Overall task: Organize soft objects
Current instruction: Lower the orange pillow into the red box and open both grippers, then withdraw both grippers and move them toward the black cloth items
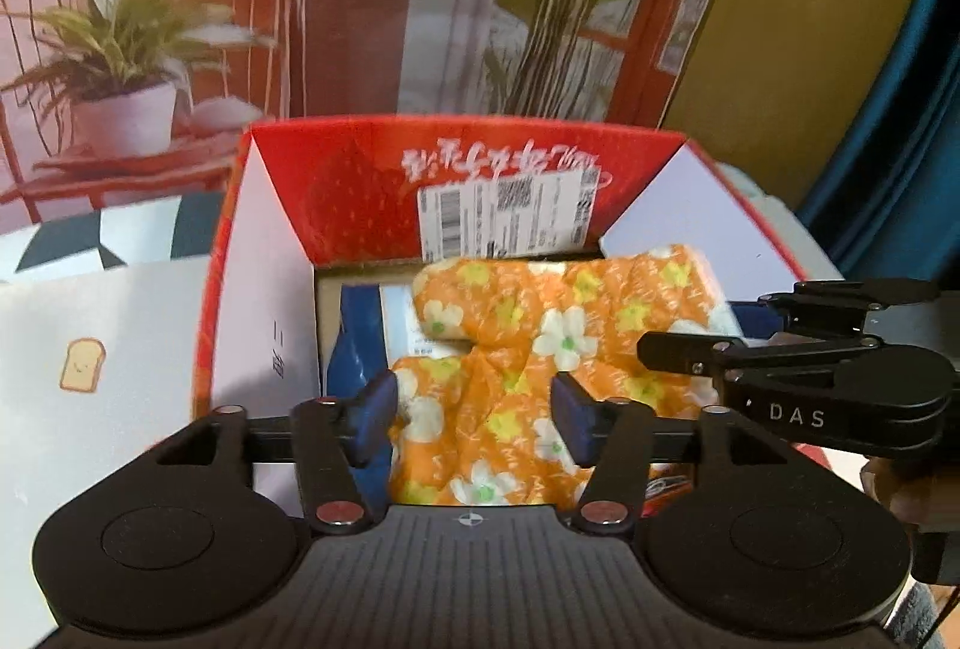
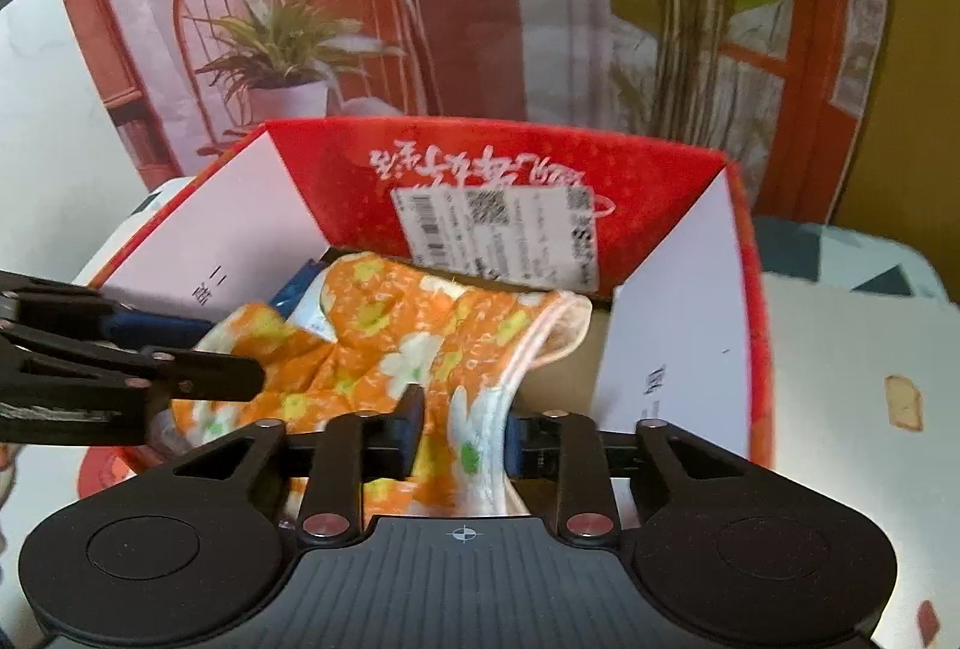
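A red cardboard box (image 1: 360, 193) with white side flaps stands open on the worktop (image 1: 90, 301), and everything else is placed against it. Left of the box, the pale worktop carries a small toast picture (image 1: 83, 364). Inside the box, a blue packet (image 1: 360, 331) lies against the left wall. Right of that packet an orange cloth with white flowers (image 1: 540, 337) lies crumpled, filling most of the box floor. Over the near edge of the box, the left gripper (image 1: 474, 412) has its jaws set fairly wide, with the cloth between them and neither pad pressing on it. To the right, also at the near edge, the right gripper (image 2: 462, 424) has narrower jaws; a fold of the cloth's white-trimmed edge passes between them, and I cannot tell whether the pads grip it. A shipping label (image 2: 498, 229) is stuck on the box's far flap.
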`<action>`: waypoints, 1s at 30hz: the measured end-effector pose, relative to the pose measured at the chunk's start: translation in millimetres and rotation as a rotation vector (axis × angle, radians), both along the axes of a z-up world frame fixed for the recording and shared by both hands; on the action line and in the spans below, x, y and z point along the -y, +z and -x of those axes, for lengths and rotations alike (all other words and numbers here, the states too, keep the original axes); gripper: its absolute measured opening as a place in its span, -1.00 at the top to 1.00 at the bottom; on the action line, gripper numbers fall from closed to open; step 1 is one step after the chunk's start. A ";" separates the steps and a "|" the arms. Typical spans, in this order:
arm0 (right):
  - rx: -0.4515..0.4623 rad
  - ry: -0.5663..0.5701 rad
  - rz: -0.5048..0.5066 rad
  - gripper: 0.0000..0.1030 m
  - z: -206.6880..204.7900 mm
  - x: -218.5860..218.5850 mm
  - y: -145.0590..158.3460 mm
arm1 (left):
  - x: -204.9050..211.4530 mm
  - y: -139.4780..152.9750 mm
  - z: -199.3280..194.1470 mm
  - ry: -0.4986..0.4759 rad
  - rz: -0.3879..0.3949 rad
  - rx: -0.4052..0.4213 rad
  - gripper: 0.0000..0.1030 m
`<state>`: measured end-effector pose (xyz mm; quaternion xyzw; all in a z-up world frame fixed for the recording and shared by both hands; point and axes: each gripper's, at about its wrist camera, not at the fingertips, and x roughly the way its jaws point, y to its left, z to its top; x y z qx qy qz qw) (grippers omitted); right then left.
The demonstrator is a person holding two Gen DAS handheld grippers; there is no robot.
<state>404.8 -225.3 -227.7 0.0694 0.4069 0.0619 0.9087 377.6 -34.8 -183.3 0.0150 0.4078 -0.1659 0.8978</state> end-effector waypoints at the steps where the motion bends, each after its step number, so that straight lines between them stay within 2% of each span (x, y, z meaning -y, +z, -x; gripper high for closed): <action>1: 0.013 -0.001 0.005 0.18 2.3 0.2 2.8 | -1.0 3.0 2.8 0.001 0.001 0.009 -0.30; 2: 0.031 -0.003 0.008 -0.10 5.7 0.3 6.1 | -1.5 6.1 6.3 0.005 0.001 0.020 -0.48; 3: 0.052 -0.005 0.008 -0.23 9.6 0.3 9.9 | -2.0 9.4 10.4 0.009 0.001 0.036 -0.70; 5: 0.093 -0.004 0.013 -0.60 17.5 0.0 17.7 | -3.7 16.9 20.2 0.025 0.001 0.074 -0.90; 8: 0.149 -0.009 0.043 -0.99 30.5 -1.4 28.5 | -8.2 25.1 33.2 0.049 0.024 0.095 -0.97; 11: 0.191 -0.015 0.047 -0.99 43.7 -1.8 36.7 | -12.6 29.9 47.6 0.081 0.028 0.119 -1.00; 17: 0.259 -0.042 0.016 -0.99 74.8 -2.6 42.9 | -15.0 31.1 80.0 0.121 -0.031 0.174 -1.00; 24: 0.376 -0.042 -0.006 -0.99 123.9 -6.9 46.0 | -24.2 21.2 118.7 0.165 -0.007 0.195 -1.00; 30: 0.379 -0.049 -0.051 -0.99 161.1 -7.7 31.2 | -30.0 0.8 150.0 0.183 -0.006 0.176 -1.00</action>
